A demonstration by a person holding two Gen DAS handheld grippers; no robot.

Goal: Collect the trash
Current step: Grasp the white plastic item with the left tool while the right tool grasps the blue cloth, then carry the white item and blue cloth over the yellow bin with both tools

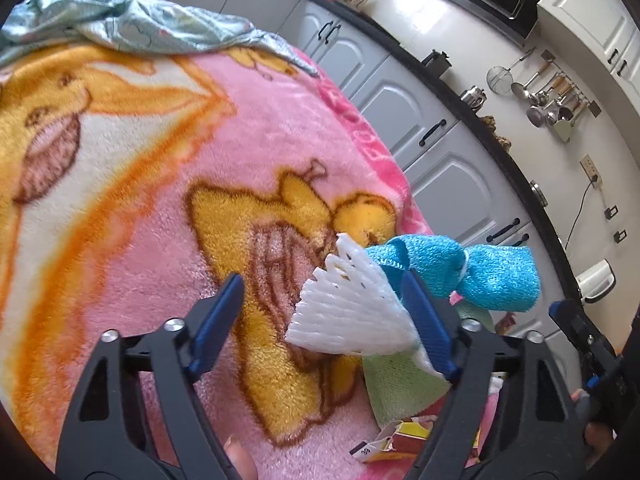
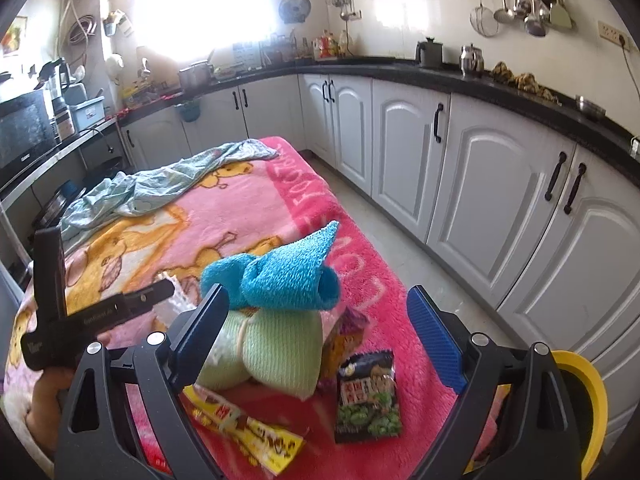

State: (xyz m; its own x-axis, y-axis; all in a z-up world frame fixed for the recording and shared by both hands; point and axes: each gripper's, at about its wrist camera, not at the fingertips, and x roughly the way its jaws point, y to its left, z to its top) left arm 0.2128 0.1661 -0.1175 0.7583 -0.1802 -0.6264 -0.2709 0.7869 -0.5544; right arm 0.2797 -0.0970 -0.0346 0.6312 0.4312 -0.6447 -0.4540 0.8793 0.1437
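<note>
A white foam fruit net (image 1: 348,308) lies on the pink blanket (image 1: 140,208), between my left gripper's (image 1: 320,320) open fingers and against the right one. A blue knotted cloth (image 1: 452,270) and a green cloth (image 1: 400,388) lie just beyond. My right gripper (image 2: 320,336) is open above the green cloth (image 2: 276,352) and blue cloth (image 2: 280,276). A dark snack packet (image 2: 368,396), a yellow-red wrapper (image 2: 248,432) and an orange-purple packet (image 2: 344,336) lie on the blanket (image 2: 240,216) below it. The foam net (image 2: 176,300) is mostly hidden behind the left gripper.
A crumpled pale green sheet (image 1: 132,20) lies at the blanket's far end (image 2: 160,184). White kitchen cabinets (image 2: 480,168) and a floor strip (image 2: 400,232) run along the right. A yellow rim (image 2: 584,396) shows at the lower right. A torn box (image 1: 400,436) lies near the left gripper.
</note>
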